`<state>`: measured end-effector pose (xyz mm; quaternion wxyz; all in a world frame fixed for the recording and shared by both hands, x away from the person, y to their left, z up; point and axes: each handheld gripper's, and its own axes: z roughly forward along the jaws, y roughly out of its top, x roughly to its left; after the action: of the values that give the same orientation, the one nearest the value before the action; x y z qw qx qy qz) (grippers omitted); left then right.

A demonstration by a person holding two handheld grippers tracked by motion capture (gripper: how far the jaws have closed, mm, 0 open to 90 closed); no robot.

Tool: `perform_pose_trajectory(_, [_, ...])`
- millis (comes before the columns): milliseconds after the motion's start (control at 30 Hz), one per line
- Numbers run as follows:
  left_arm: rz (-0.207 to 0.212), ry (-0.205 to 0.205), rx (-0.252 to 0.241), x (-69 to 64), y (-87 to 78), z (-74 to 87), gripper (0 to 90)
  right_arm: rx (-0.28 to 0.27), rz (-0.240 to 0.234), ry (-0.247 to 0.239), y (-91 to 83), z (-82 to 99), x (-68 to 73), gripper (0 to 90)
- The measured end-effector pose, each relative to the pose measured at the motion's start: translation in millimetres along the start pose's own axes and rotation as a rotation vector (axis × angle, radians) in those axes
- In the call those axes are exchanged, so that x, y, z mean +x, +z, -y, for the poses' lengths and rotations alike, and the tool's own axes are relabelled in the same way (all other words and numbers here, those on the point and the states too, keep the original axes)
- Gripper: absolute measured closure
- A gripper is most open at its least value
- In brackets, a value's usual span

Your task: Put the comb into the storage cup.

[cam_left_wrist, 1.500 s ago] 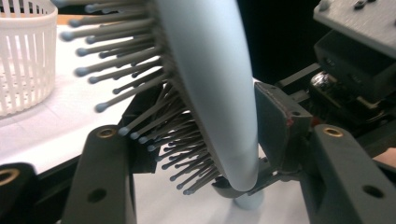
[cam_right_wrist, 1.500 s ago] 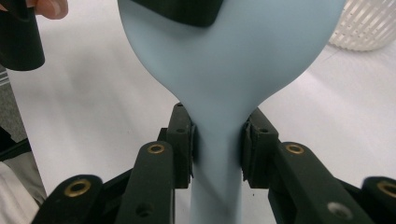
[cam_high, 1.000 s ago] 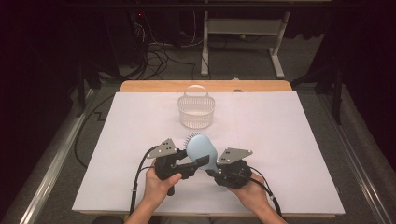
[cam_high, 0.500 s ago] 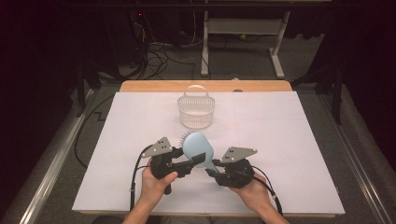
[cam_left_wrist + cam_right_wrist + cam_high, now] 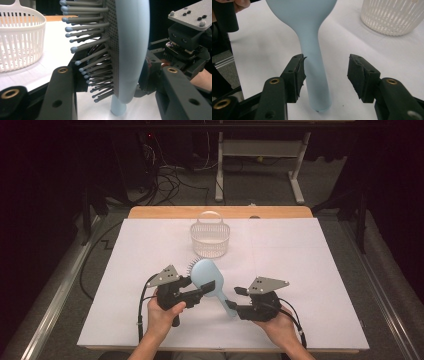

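Observation:
A light blue hairbrush (image 5: pixel 207 277) hangs just above the white table cover, bristles facing left. My left gripper (image 5: pixel 202 291) is shut on its oval head (image 5: pixel 132 50), one jaw among the grey bristles (image 5: pixel 87 47) and the other on the smooth back. My right gripper (image 5: pixel 328 75) is open around the brush handle (image 5: pixel 314 70). Its jaws have just been opening: the left pad (image 5: pixel 298 72) sits close against the handle and the right pad (image 5: pixel 362 75) stands well apart. In the high view the right gripper (image 5: pixel 235 306) is at the handle's lower end.
A white slatted plastic basket (image 5: pixel 210 237) with a hoop handle stands behind the brush near the table's far middle. The white cover (image 5: pixel 310 260) spreads wide on both sides. A wooden edge (image 5: pixel 220 212) runs along the back, with cables and a desk frame beyond.
The right gripper's jaws have spread off the brush handle. The left gripper keeps its hold on the brush head, and both hands have stayed almost in place.

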<state>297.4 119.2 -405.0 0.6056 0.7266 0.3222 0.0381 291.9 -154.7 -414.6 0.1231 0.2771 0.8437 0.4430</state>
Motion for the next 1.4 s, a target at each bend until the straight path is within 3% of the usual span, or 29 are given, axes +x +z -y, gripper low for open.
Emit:
perform_pose_trajectory(400, [-0.013,0.004,-0.024,1.8,-5.8,-1.5,52.2,-0.042,0.027,0.015,-13.8,6.3,-12.1,43.5])
perform_pose_trajectory(567, [-0.02,0.004,-0.035,2.3,-8.7,-2.5,52.2,-0.073,0.044,0.047,-24.8,13.0,-20.5,42.0])
perform_pose_trajectory(667, [-0.025,0.006,-0.041,2.5,-10.5,-3.5,52.2,-0.082,0.063,0.062,-30.6,18.2,-26.8,41.8])
perform_pose_trajectory(867, [-0.033,0.009,-0.054,3.0,-13.0,-3.7,52.2,-0.05,0.111,0.049,-37.9,29.1,-40.3,43.1])
perform_pose_trajectory(1233, [-0.056,0.014,-0.059,4.4,-17.1,-3.0,52.2,-0.114,0.186,0.131,-61.1,55.2,-64.7,37.7])
perform_pose_trajectory(1400, [-0.062,0.013,-0.061,5.2,-18.3,-3.1,52.2,-0.134,0.209,0.14,-71.3,65.4,-69.4,35.1])
